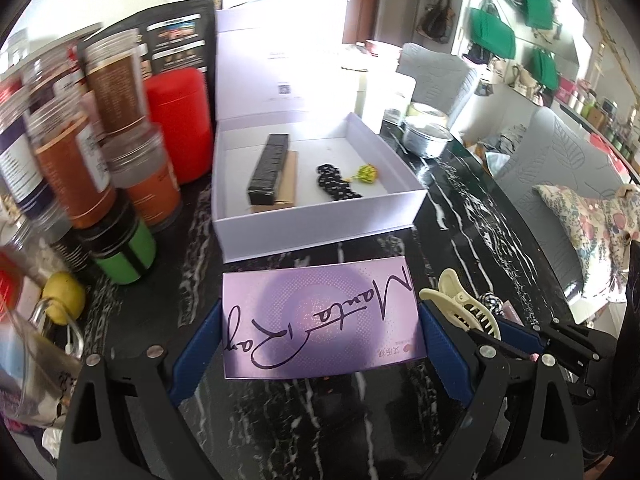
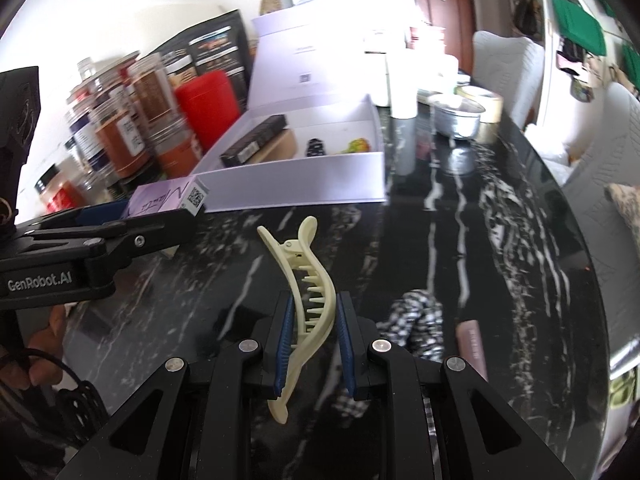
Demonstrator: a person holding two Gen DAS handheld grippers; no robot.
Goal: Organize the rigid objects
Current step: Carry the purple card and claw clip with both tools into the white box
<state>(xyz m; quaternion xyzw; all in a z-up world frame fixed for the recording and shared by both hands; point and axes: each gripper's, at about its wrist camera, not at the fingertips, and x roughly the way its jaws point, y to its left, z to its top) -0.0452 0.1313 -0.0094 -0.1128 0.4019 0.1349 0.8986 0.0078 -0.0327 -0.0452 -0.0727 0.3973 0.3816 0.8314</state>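
My left gripper [image 1: 322, 320] is shut on a flat purple box [image 1: 320, 320] with black handwriting, held just above the black marble table in front of the open white box [image 1: 320, 216]. The same purple box [image 2: 160, 202] shows at the left of the right wrist view, in the left gripper [image 2: 168, 220]. My right gripper [image 2: 312, 340] is shut on a cream hair claw clip [image 2: 308, 280], which also appears at the right of the left wrist view [image 1: 460, 304]. Inside the white box [image 2: 300, 188] lie a long black box [image 1: 268, 168] on a tan card, a black beaded piece [image 1: 336, 184] and a yellow-green ball [image 1: 368, 172].
Jars and a red canister [image 1: 180, 120] crowd the table's left side. A metal pot [image 1: 424, 136] stands behind the white box on the right. A checkered cloth item [image 2: 416, 312] and a pink tube [image 2: 472, 340] lie on the marble near my right gripper. A lemon [image 1: 64, 296] sits at left.
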